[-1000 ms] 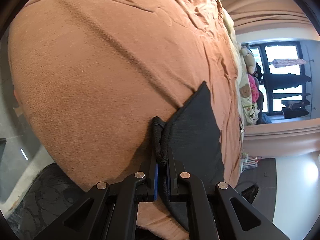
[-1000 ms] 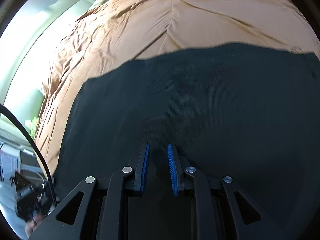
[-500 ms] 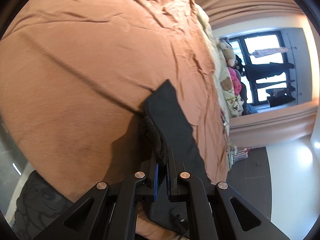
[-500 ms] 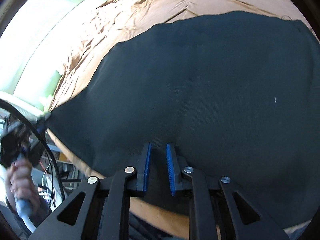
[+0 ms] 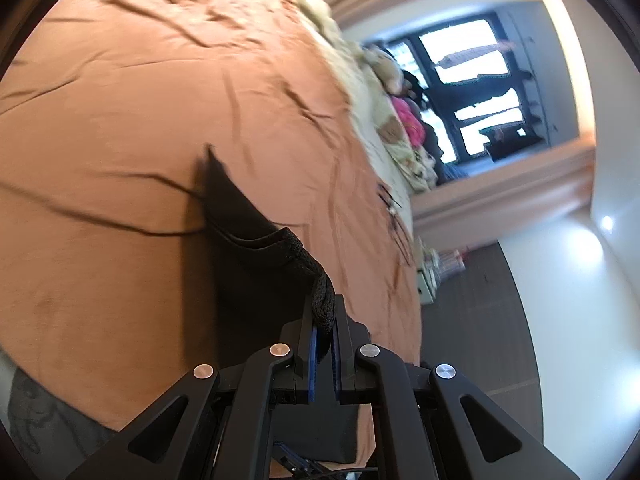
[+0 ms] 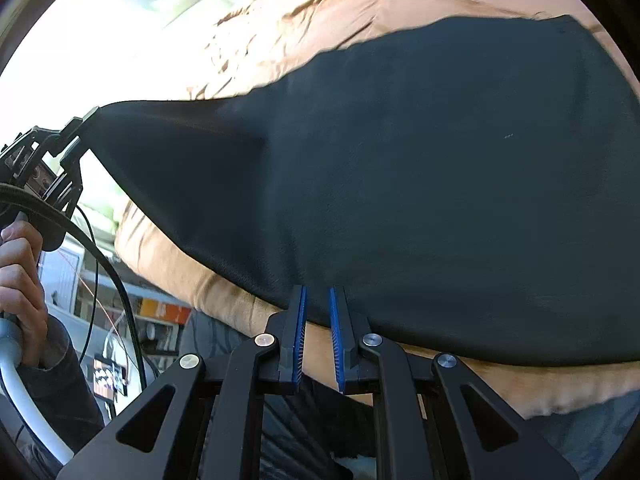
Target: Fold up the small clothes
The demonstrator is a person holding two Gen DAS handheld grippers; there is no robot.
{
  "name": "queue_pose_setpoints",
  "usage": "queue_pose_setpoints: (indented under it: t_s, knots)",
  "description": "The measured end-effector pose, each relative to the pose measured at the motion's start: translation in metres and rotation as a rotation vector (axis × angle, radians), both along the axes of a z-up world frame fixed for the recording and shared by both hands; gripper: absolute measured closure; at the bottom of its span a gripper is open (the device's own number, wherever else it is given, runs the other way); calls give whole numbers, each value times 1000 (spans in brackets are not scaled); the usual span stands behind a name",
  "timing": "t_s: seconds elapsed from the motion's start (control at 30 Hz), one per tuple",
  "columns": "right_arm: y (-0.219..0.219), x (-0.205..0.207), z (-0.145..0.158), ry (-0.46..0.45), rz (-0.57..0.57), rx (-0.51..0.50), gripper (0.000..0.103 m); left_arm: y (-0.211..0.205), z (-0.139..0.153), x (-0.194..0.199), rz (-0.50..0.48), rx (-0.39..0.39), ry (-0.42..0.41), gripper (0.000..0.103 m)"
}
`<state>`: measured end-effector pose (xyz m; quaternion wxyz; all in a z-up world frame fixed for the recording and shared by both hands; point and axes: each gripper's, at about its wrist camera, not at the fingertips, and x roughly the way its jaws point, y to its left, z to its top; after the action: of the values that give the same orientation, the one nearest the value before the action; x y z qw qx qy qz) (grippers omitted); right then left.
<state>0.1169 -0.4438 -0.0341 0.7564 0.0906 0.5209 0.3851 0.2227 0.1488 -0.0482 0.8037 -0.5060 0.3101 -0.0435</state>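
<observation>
Your garment (image 6: 420, 168) lies spread on the bed (image 5: 120, 128), its near hem hanging past the bed's edge, one corner pinched in your left hand-held gripper (image 5: 324, 322) at its left, your right hand-held gripper (image 6: 318, 300) at the near hem.

L gripper (image 5: 324, 320) jaws pinched tight on fabric, R gripper (image 6: 318, 300) jaws slightly apart, nothing gripped

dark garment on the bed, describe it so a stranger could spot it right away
On the wide orange-brown bedspread lies one dark garment, near the bed's edge. The left gripper pinches its bunched corner, lifting that end. It is the only black cloth on the bedspread.
</observation>
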Motion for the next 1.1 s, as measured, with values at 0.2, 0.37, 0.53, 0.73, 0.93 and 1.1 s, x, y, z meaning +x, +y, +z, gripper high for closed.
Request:
queue_pose_setpoints:
  t_s: [0.2,0.37,0.53,0.73,0.93,1.1]
  knots:
    - [-59,7,24,-50,-117,69,94,-44,25,28,-124,33,-40,98]
    - [-98,9,37,-101,-192,79,60,-84,36,48,-229,62,-56,98]
    - [-138,-1,42,-165,-266,87,49,-124,33,64,-321,85,-44,98]
    - [-179,-13,41,-169,-315,98,49,-167,13,78,-411,105,2,98]
    - [-205,-28,37,-144,-363,105,49,-203,-10,86,-479,113,56,98]
    - [-215,-38,34,-123,-381,112,49,-233,-27,92,-522,109,91,98]
